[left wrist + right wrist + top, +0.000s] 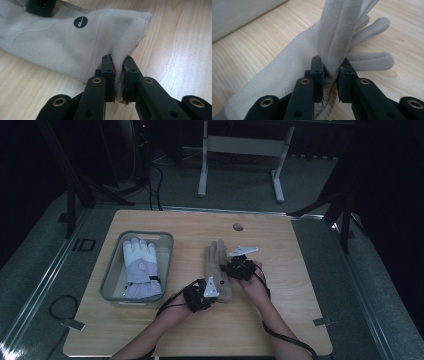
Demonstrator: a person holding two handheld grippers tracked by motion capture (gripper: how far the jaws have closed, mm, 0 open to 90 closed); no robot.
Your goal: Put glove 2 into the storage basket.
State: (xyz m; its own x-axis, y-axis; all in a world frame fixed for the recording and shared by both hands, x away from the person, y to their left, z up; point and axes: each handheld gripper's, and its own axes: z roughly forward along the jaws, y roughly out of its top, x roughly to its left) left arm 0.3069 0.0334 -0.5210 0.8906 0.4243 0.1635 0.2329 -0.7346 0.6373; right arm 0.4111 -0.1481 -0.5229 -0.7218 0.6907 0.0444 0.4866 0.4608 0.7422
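Note:
A beige glove [218, 265] lies on the wooden table [290, 285], fingers pointing away from the person. My left gripper [214, 292] is at its cuff end. In the left gripper view the left gripper [118, 75] is shut on a pinched fold at the glove's [62, 42] cuff corner. My right gripper [234, 266] meets the glove from the right at mid-length. In the right gripper view the right gripper [331, 75] is shut on a bunched ridge of the glove [287, 65], whose fingers spread beyond. A jaw of the right gripper [41, 7] shows at the far end of the glove.
A grey bin [111, 270] stands at the table's left and holds a white and lilac glove [141, 267]. Its wall [237, 15] shows in the right gripper view. A round grommet [238, 226] sits near the far edge. A desk frame [202, 170] stands beyond the table.

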